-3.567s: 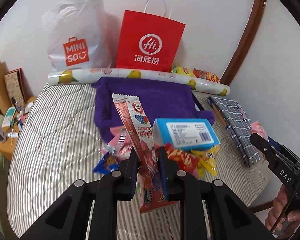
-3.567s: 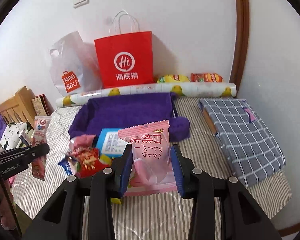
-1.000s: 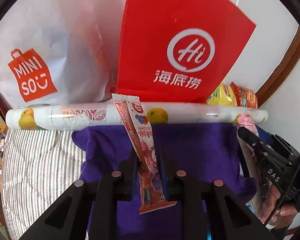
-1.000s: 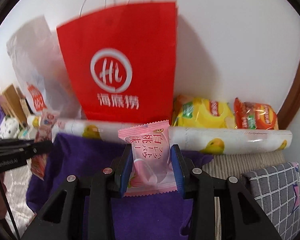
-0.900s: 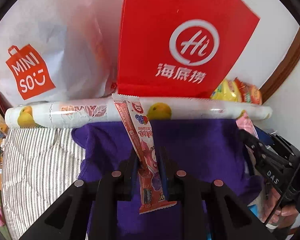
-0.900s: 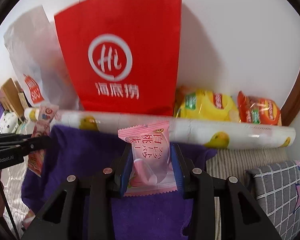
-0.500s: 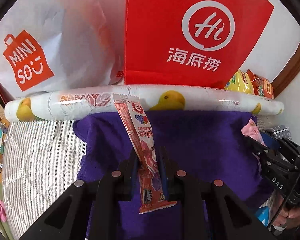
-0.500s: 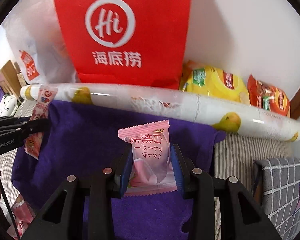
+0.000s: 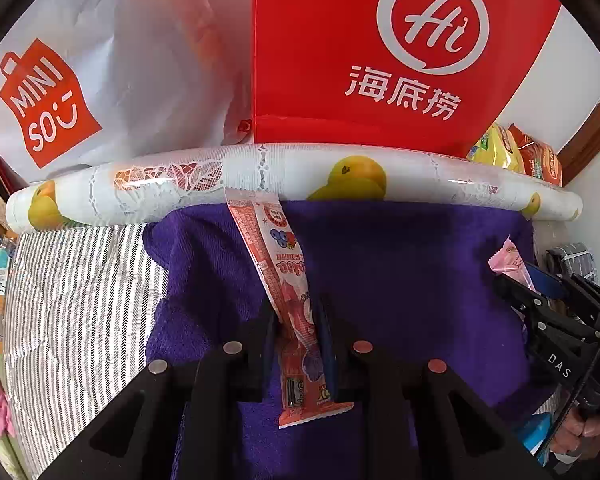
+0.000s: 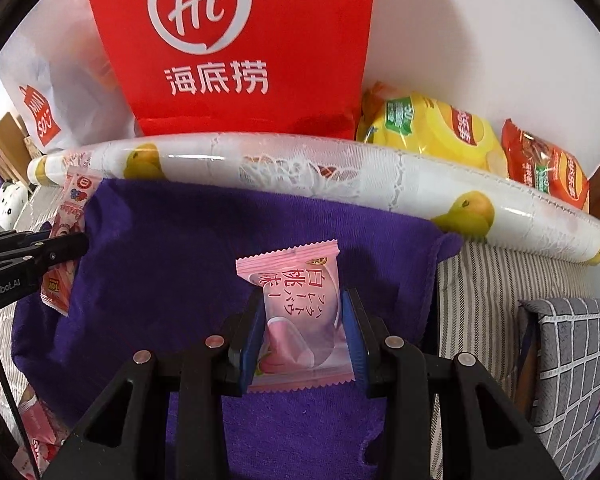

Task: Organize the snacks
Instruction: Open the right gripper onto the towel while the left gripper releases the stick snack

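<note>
Two snacks are in my grip above the purple towel (image 9: 400,264) on the bed: my left tongs (image 9: 296,322) pinch a long red snack stick (image 9: 284,280), my right tongs (image 10: 302,320) clamp a pink peach packet (image 10: 300,308).

1. Below and ahead of both tongs the purple towel (image 9: 412,264) lies bare: open room between the left tongs (image 9: 296,320) and right tongs (image 10: 302,320).
2. Just beyond the towel, a printed roll (image 9: 300,172) bars the far edge.
3. Behind the roll stand a red bag (image 9: 380,52), a white bag (image 9: 112,60) and chip bags (image 10: 432,128) against the wall.
4. Right of the right tongs, striped bed (image 10: 480,280), then a checked pouch (image 10: 572,360).
</note>
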`<move>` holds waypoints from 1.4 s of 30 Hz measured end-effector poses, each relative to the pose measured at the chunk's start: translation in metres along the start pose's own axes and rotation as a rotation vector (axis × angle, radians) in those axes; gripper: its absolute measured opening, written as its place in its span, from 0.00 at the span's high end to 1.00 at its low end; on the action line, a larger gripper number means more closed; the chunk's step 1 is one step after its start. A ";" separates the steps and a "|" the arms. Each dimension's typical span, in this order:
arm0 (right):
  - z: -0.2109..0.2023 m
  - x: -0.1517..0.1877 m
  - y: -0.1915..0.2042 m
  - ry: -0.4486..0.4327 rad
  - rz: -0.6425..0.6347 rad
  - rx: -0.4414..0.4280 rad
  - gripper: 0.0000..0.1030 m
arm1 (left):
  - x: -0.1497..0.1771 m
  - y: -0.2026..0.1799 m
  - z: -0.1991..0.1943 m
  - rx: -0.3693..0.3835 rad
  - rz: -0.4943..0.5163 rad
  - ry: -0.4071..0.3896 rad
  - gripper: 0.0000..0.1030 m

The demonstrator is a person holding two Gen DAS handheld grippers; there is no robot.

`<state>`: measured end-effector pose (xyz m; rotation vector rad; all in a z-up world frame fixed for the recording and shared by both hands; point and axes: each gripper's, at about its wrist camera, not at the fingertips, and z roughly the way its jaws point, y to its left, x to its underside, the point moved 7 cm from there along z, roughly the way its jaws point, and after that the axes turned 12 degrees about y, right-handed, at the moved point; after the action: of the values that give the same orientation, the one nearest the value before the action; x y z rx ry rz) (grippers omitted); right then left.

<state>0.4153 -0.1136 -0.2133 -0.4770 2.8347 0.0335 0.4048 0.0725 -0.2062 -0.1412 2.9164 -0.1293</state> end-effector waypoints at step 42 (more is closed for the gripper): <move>-0.054 -0.006 0.006 -0.117 0.023 0.015 0.22 | 0.000 -0.014 -0.009 0.060 0.034 0.007 0.47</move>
<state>0.4055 -0.1097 -0.1600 -0.4246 2.7243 0.0424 0.4037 0.0589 -0.1957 -0.0813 2.9168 -0.2120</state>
